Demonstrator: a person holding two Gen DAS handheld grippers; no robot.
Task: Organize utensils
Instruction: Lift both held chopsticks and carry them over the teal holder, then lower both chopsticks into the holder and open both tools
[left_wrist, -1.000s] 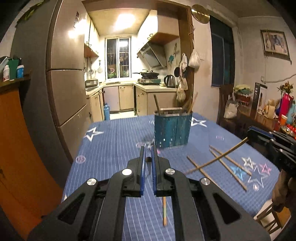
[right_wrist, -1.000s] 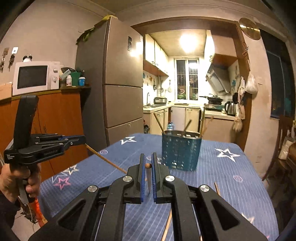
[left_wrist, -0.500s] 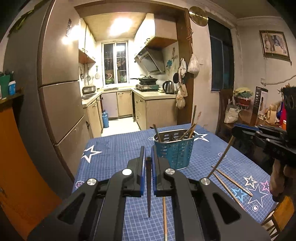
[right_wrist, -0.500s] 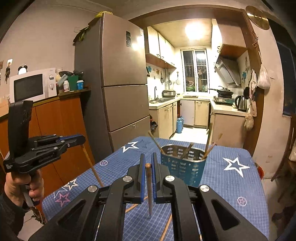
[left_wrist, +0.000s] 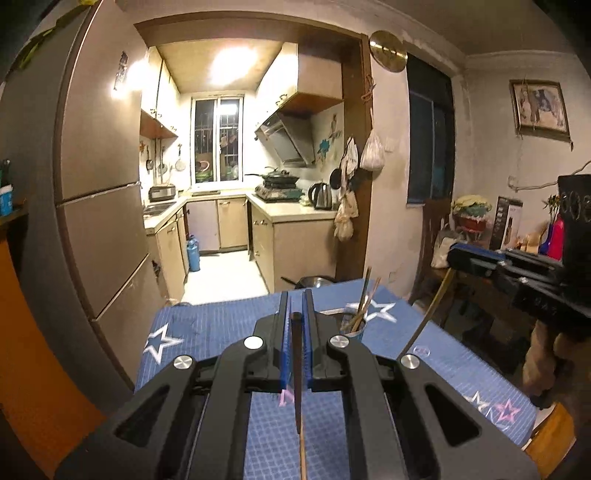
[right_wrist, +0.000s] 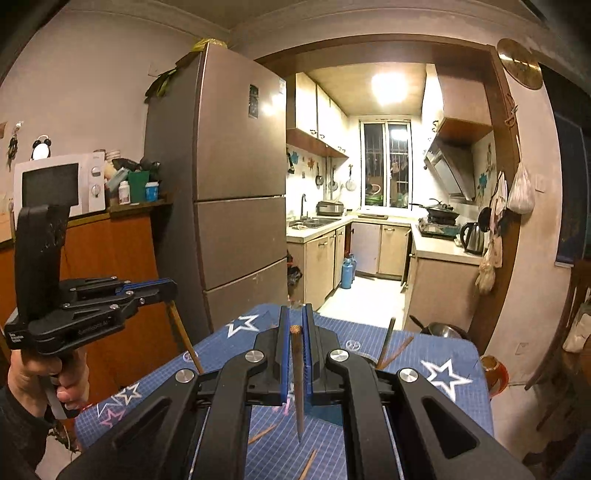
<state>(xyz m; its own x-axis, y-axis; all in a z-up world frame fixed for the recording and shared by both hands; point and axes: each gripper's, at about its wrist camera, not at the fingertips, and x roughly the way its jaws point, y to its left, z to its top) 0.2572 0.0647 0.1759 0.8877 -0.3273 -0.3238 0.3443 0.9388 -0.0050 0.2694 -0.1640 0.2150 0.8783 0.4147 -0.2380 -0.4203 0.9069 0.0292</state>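
My left gripper (left_wrist: 296, 306) is shut on a dark wooden chopstick (left_wrist: 296, 373) that hangs point down between its blue pads. My right gripper (right_wrist: 294, 321) is shut on another chopstick (right_wrist: 297, 384), also point down. Each gripper shows in the other's view: the right one (left_wrist: 452, 255) with its chopstick (left_wrist: 424, 317), the left one (right_wrist: 173, 286) with its chopstick (right_wrist: 183, 332). The blue utensil holder (left_wrist: 352, 328) with several chopsticks stands on the table, mostly hidden behind my fingers. Both grippers are raised above the table.
The table has a blue star-patterned cloth (left_wrist: 207, 332). Loose chopsticks (right_wrist: 262, 434) lie on it below the right gripper. A tall fridge (right_wrist: 236, 192) stands at the left, the kitchen doorway lies ahead, and a cluttered side table (left_wrist: 476, 221) is at the right.
Both grippers have risen higher above the table, each keeping its chopstick, which has swung to hang more vertically. The holder now sits lower, hidden behind my fingers.
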